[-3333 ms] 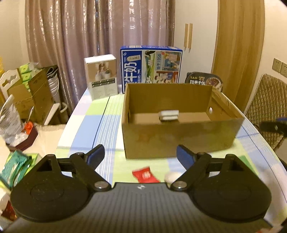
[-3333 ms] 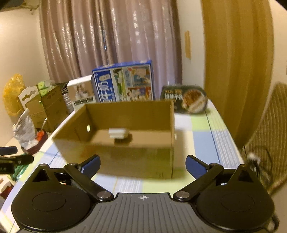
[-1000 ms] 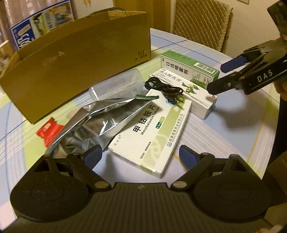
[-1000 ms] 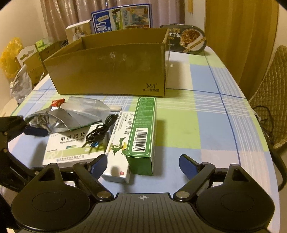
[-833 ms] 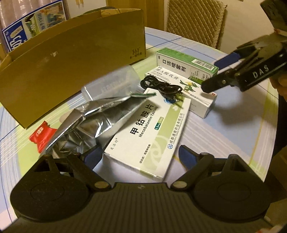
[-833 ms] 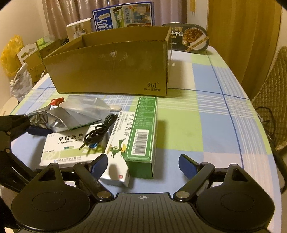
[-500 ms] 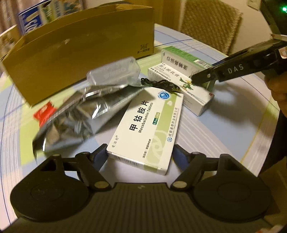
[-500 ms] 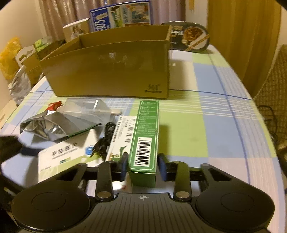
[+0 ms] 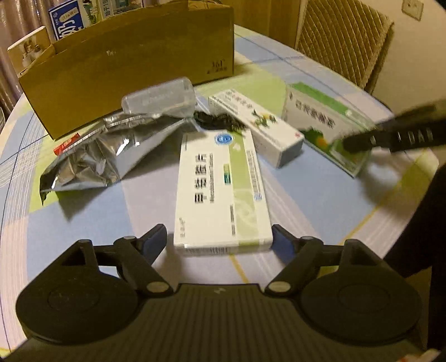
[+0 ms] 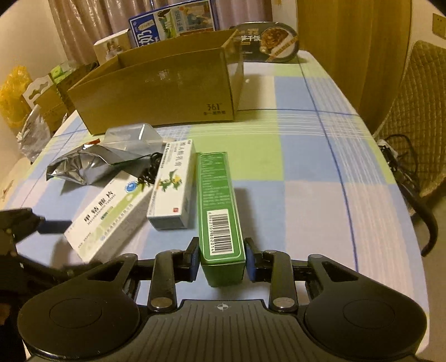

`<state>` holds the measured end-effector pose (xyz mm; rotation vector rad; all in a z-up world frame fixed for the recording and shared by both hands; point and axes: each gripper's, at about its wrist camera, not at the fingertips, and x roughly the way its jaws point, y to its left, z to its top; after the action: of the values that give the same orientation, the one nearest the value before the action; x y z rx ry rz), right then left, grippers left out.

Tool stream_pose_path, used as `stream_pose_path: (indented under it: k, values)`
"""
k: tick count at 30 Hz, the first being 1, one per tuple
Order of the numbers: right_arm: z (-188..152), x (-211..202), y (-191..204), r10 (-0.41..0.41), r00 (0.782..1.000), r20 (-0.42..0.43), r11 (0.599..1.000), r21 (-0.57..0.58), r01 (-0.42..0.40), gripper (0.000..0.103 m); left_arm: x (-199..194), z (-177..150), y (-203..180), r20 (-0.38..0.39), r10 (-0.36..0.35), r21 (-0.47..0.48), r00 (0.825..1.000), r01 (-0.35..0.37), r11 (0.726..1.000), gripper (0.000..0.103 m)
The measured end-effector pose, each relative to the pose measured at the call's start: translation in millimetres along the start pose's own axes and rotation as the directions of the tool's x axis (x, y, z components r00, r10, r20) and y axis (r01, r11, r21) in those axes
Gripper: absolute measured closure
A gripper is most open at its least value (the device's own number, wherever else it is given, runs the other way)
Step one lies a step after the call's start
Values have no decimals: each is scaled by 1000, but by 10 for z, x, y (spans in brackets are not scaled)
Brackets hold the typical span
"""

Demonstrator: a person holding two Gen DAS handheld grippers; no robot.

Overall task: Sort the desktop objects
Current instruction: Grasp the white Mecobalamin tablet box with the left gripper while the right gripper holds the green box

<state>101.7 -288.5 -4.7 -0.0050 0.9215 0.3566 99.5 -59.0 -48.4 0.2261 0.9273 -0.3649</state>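
Green box clamped in right hand-held gripper.

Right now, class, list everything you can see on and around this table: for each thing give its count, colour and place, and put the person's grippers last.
cardboard box: 1, brown, open-topped, far side of the table
green carton: 1, green with barcode, between the right gripper's pads
ointment carton: 1, white, left of the green carton
tablet box: 1, white and green, flat, its near end between the left gripper's fingers
black cable: 1, coiled, beyond the tablet box
foil pouch: 1, silver, crumpled
clear plastic case: 1, beside the cardboard box
red sachet: 1, under the pouch's edge
milk carton box: 1, blue, behind the cardboard box
meal tray: 1, dark, far end
tablecloth: 1, blue-green checked
left gripper: open
right gripper: shut on the green carton
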Motion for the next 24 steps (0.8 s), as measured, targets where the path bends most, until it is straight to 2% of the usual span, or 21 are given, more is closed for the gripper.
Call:
stream_pose_path:
  k: [4, 11, 16, 24]
  values:
    - [2, 3, -23, 11, 1000, 15, 1000, 16, -11, 67, 66, 120, 22, 5, 8, -19, 1000, -8, 1000, 25]
    - [43, 81, 14, -2, 1000, 23, 999, -47, 3, 63, 141, 210, 15, 5, 7, -21, 1000, -7, 1000, 25]
    - [49, 159, 56, -12, 1000, 12, 997, -79, 13, 59, 226, 284, -9, -6, 6, -15, 1000, -6, 1000, 30]
    - [107, 239, 115, -18, 1000, 8, 994, -109, 18, 58, 312, 355, -52, -15, 17, 3, 1000, -17, 1000, 34]
